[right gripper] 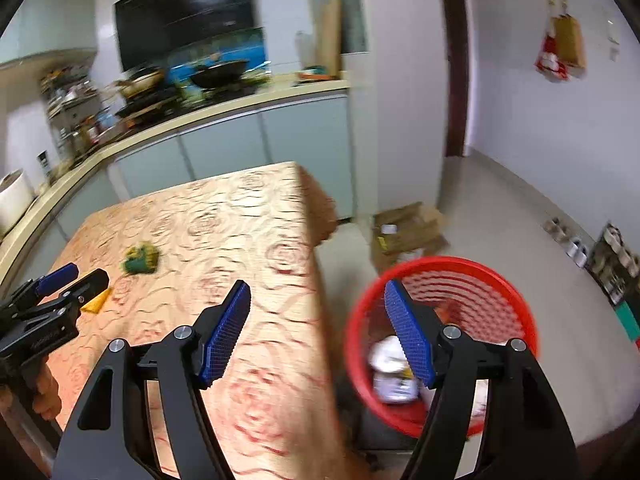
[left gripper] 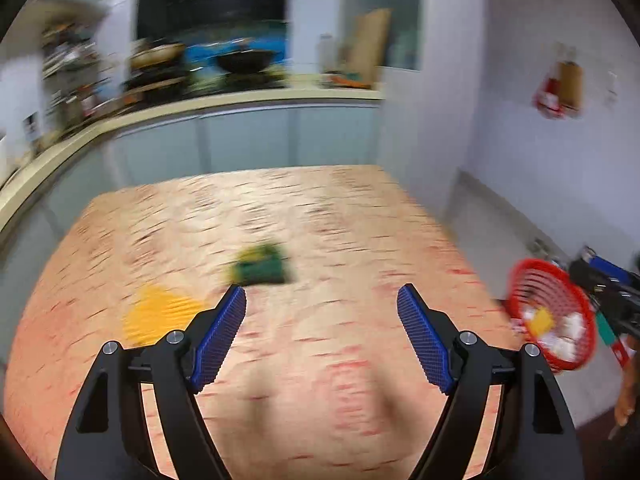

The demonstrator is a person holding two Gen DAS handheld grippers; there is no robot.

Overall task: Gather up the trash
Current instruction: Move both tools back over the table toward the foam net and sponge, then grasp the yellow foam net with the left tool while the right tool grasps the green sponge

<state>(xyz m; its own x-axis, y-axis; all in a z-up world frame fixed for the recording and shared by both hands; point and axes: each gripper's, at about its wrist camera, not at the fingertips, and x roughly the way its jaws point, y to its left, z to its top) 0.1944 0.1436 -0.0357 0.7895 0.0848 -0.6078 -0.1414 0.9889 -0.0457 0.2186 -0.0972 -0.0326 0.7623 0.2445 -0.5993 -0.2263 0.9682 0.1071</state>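
Trash first: yellow scrap [left gripper: 160, 314] left of the green wrapper [left gripper: 260, 266] on the table [left gripper: 320, 208], left gripper [left gripper: 322, 300] spread wide and empty just short of that wrapper, so close squarely on it, then carry right to the red basket [right gripper: 440, 344] under the equally empty, spread right gripper [right gripper: 318, 292].

bright indoor light is glaring off the dark range hood [right gripper: 188, 12]; motion blur is smearing the table [left gripper: 320, 220]; fisheye edges are bending, corners darkening.
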